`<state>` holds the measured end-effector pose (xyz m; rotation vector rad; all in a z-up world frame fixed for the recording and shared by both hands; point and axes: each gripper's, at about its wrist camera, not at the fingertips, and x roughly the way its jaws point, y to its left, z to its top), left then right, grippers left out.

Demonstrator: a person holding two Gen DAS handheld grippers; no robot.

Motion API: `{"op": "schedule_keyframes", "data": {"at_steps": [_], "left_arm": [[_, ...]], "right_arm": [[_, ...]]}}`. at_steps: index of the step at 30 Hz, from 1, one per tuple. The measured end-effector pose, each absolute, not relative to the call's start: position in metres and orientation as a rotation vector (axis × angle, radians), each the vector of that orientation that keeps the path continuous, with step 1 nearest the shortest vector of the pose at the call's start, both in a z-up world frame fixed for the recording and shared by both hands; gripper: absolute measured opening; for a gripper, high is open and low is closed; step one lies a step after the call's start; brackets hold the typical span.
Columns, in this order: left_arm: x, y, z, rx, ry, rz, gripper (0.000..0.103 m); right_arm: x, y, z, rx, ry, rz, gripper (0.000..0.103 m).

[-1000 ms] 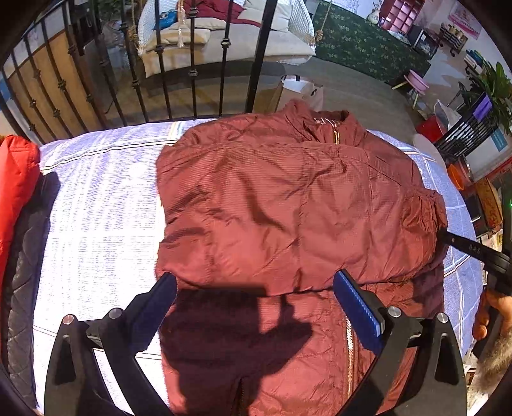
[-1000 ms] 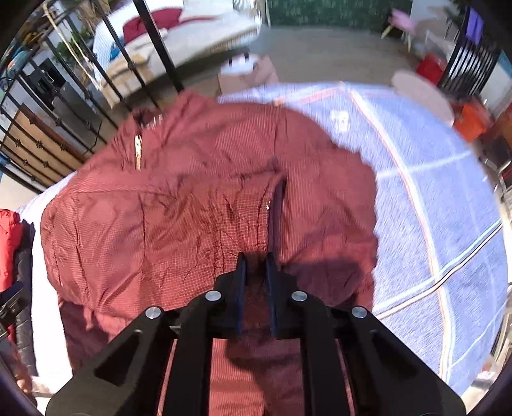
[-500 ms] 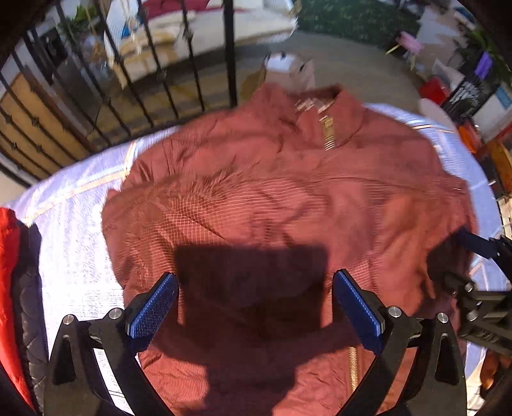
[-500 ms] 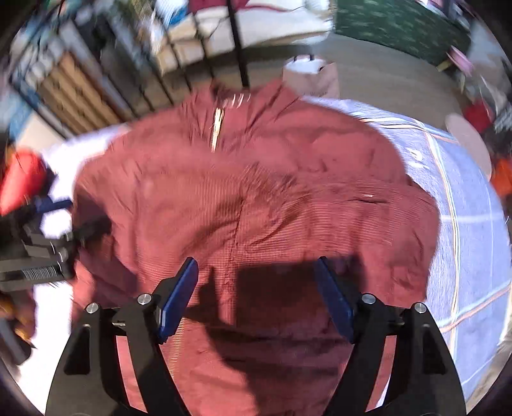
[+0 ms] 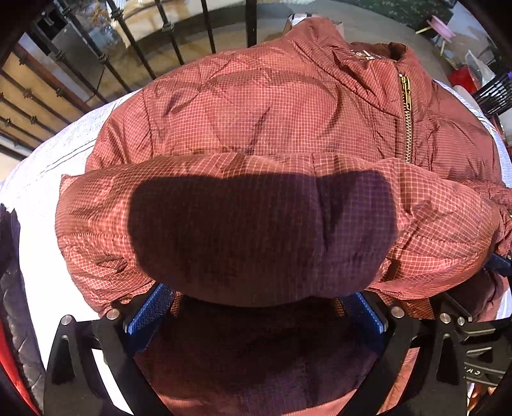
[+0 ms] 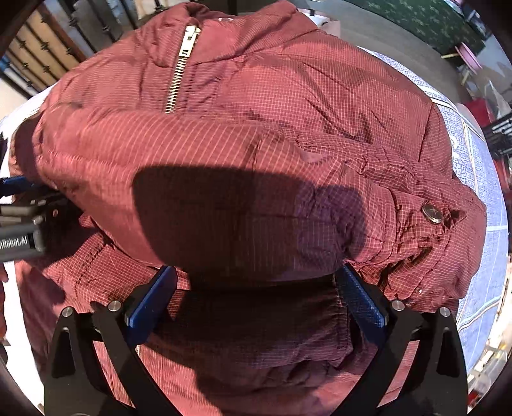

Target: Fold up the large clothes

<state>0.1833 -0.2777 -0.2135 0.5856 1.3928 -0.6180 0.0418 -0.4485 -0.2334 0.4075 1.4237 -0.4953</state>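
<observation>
Jacket [image 5: 262, 128], maroon ripstop puffer with a gold zipper [image 5: 407, 121], lies spread on the bed's pale striped sheet [image 5: 64, 153], collar at the far edge by the black railing [image 5: 166, 28]. Both sleeves look folded across the chest already, the snap cuff [image 6: 432, 212] lying on my right side. My left tool [image 5: 259, 308] points straight down with its blue pads spread wide; the puffy sleeve roll bulges between them but I see no pinch. My right tool [image 6: 256, 296] is opening to full spread, fabric under it, not squeezed, so nothing is held on either side. My guess at the step: take the lower body or hem and bring it up over the sleeves. To do it well, I would drop each tool to the near hem and grab both layers, not just the slippery shell. I'd keep the two grips level so the fold line comes out straight. Padding traps air, so press it down after laying. Risk: the sleeves slide out.
</observation>
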Motion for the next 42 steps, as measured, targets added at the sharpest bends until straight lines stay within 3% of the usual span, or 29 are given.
{"op": "schedule_keyframes", "data": {"at_steps": [18, 23, 28, 36, 42], "left_arm": [[0.165, -0.269, -0.199, 0.633, 1.317, -0.659, 0.097], [0.145, -0.218, -0.154, 0.554, 1.192, -0.710, 0.097], [0.124, -0.140, -0.135, 0.503, 1.191, -0.689, 0.095], [0.099, -0.012, -0.138, 0.408, 1.365, -0.565, 0.087], [0.054, 0.026, -0.140, 0.372, 1.473, -0.641, 0.086]], "right_arm": [[0.024, -0.442, -0.230, 0.405, 1.380, -0.516, 0.098], [-0.009, -0.455, -0.187, 0.529, 1.199, -0.534, 0.098], [-0.078, -0.461, -0.182, 0.639, 1.197, -0.567, 0.098], [-0.166, -0.455, -0.207, 0.787, 1.289, -0.611, 0.098], [-0.226, -0.440, -0.219, 0.881, 1.324, -0.598, 0.098]]}}
